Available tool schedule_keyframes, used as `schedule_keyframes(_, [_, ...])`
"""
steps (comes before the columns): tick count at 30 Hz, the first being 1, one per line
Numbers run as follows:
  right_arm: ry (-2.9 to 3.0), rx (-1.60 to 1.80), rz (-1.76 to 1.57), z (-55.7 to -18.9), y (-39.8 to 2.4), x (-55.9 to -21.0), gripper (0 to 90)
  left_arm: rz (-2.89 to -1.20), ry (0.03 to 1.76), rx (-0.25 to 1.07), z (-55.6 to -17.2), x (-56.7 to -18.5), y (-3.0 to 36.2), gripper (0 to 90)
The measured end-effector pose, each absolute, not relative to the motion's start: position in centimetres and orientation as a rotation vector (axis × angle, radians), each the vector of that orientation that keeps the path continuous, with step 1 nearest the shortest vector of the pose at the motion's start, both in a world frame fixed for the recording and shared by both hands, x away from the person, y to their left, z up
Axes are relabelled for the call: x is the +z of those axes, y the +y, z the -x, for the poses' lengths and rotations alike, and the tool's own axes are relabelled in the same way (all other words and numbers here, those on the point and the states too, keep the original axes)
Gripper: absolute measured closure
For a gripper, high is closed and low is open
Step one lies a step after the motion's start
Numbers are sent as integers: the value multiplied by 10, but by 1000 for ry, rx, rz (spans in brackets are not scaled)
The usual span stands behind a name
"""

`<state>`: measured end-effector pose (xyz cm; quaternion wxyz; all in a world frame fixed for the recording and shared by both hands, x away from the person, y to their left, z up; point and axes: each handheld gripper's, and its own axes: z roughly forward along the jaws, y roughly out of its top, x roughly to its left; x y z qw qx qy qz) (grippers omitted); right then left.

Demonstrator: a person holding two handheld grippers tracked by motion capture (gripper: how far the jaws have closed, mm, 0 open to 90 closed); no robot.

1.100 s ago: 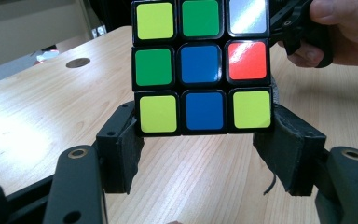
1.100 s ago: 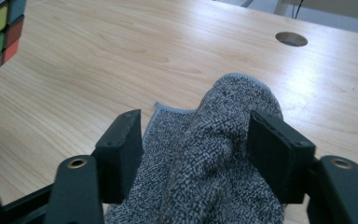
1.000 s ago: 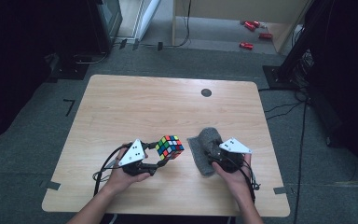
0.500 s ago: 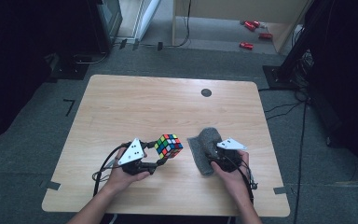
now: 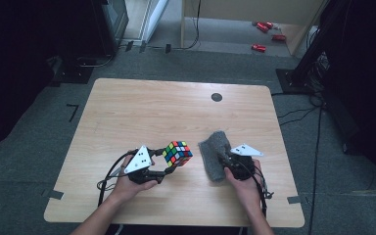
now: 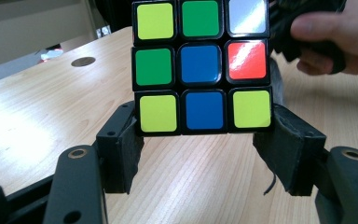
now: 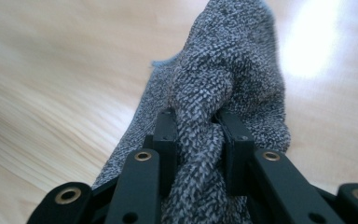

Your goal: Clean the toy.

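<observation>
A scrambled colour cube (image 5: 177, 153) (image 6: 200, 65) is held just above the wooden table (image 5: 142, 112), my left gripper (image 5: 169, 165) (image 6: 200, 140) shut on its lower layer with a pad on each side. To its right lies a grey knitted cloth (image 5: 213, 152) (image 7: 223, 88). My right gripper (image 5: 223, 161) (image 7: 196, 140) has just closed its jaws and is shut on a bunched fold of that cloth, which bulges up between the pads. A hand holding the right gripper shows at the top right of the left gripper view.
A small dark round disc (image 5: 217, 97) sits near the table's far edge. Cables trail from both grippers toward the near edge. Red items (image 5: 264, 29) lie on the floor beyond the table, by a wooden cabinet.
The right gripper has shifted slightly left onto the cloth and its jaws have closed on a fold. The left gripper and the cube have stayed put.
</observation>
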<state>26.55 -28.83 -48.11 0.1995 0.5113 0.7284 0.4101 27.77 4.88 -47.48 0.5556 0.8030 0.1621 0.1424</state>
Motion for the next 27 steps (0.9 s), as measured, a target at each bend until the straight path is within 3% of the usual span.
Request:
schedule_keyframes(14, [1928, 1662, -1098, -222, -260, -421, 739, -1929, 336, 348, -272, -478, 40, 351])
schedule_keyframes(27, [2005, 1758, -1048, -218, -237, -428, 736, -1917, 234, 377, -259, -475, 31, 353])
